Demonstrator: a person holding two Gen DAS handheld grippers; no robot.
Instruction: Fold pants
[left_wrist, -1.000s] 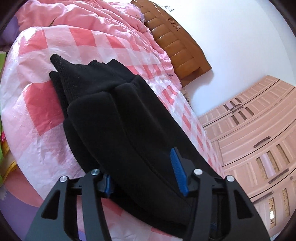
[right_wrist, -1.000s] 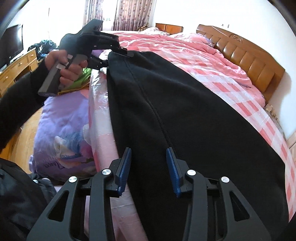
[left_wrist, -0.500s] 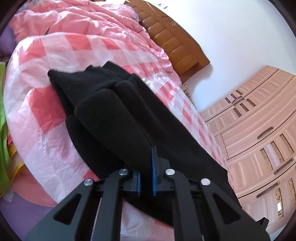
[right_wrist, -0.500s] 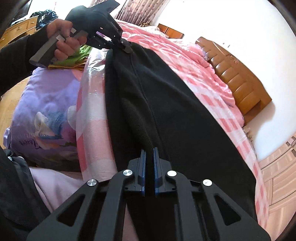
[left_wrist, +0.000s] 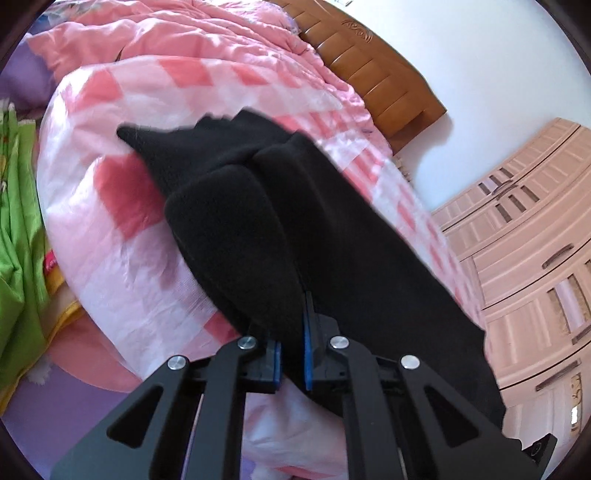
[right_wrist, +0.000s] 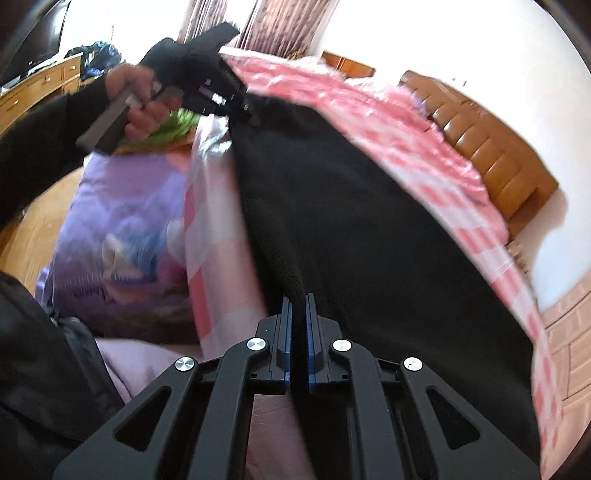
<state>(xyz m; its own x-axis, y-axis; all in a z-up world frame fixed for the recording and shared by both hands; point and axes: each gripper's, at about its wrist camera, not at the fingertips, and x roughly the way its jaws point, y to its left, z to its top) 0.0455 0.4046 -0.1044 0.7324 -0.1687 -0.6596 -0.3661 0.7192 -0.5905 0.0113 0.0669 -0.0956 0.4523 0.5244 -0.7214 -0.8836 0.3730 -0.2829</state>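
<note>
Black fleece pants (left_wrist: 303, 229) lie lengthwise on a pink checked bedcover (left_wrist: 110, 229), the legs stacked. My left gripper (left_wrist: 291, 354) is shut on a fold of the black fabric at the near edge. In the right wrist view the pants (right_wrist: 369, 240) stretch from the bottom of the frame up to the far end. My right gripper (right_wrist: 298, 332) is shut on a ridge of the pants' edge. At the top left of that view a hand holds the left gripper (right_wrist: 236, 103), which pinches the other end of the same edge.
A wooden headboard (left_wrist: 369, 70) stands behind the bed, with a pink wardrobe (left_wrist: 528, 258) on the right. Green cloth (left_wrist: 18, 221) and purple bedding (right_wrist: 122, 229) lie beside the bed's near edge. A dresser (right_wrist: 37, 85) stands far left. A pink quilt (left_wrist: 166, 37) is bunched at the back.
Both grippers went from open around the pants' edge to shut on the fabric. The pinched edge is now gathered into a ridge, and both views have tilted slightly.
</note>
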